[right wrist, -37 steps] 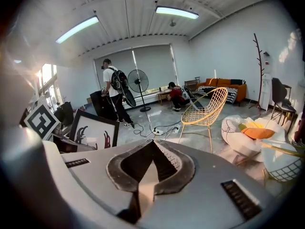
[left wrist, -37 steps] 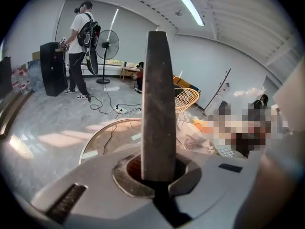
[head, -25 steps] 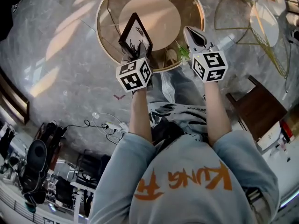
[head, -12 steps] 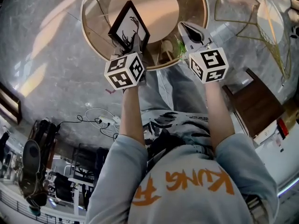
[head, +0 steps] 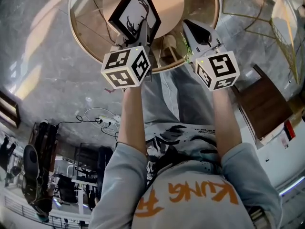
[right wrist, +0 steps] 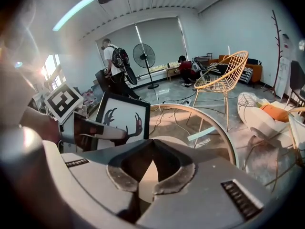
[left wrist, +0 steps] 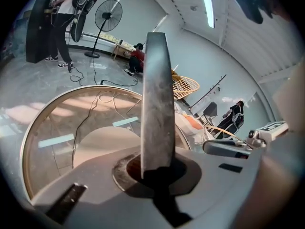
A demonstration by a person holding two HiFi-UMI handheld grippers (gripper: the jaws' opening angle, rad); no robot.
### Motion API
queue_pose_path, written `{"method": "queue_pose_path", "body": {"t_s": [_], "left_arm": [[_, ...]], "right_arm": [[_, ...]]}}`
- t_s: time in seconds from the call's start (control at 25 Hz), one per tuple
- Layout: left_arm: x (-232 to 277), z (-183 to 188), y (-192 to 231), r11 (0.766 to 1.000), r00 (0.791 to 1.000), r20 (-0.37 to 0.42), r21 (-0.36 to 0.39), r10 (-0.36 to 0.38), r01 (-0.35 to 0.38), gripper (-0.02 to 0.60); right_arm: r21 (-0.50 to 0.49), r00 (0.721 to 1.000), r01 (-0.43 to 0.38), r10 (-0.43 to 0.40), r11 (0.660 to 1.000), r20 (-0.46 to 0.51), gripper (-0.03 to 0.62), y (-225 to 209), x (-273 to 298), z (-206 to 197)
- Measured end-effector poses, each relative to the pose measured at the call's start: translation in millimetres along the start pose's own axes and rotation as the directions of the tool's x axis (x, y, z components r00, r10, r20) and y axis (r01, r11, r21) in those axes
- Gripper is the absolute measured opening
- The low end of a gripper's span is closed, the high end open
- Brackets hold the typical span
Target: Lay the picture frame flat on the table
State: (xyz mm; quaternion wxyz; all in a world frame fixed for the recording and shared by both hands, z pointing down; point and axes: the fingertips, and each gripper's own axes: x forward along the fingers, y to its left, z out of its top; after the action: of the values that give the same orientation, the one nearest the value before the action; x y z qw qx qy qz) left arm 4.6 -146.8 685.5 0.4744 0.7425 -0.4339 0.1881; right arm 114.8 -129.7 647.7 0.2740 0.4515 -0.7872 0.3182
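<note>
Left tongs (head: 143,34) clamped the picture frame (head: 134,11), upright above the surface (head: 85,30); right tongs (head: 194,30) closed, empty; laying flat apparently remained.

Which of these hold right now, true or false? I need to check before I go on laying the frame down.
1. The left gripper is clamped on the edge of the picture frame. True.
2. The picture frame already lies flat on the table. False: it is held up at a tilt in the left gripper, over the table.
3. The right gripper also grips the frame. False: its jaws are together with nothing between them, off to the side of the frame.
4. The table is round, with a see-through top. True.
5. The picture in the frame shows a dark antler shape on white. True.
</note>
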Motion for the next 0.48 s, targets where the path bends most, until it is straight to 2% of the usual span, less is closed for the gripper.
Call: {"method": "queue_pose_path", "body": {"t_s": [0.16, 0.48], "left_arm": [[17.0, -0.3, -5.2, 0.999, 0.999, -0.015, -0.018, -0.029, 0.029, 0.026], [41.8, -13.5, -10.2, 0.984, 0.987, -0.083, -0.125, -0.137, 0.127, 0.026]], "right_arm": [[0.002, 1.000, -0.012, 0.012, 1.000, -0.019, -0.002, 0.0, 4.3, -10.2], [-0.002, 1.000, -0.005, 0.004, 1.000, -0.027, -0.002, -9.4, 6.7, -12.6]]}}
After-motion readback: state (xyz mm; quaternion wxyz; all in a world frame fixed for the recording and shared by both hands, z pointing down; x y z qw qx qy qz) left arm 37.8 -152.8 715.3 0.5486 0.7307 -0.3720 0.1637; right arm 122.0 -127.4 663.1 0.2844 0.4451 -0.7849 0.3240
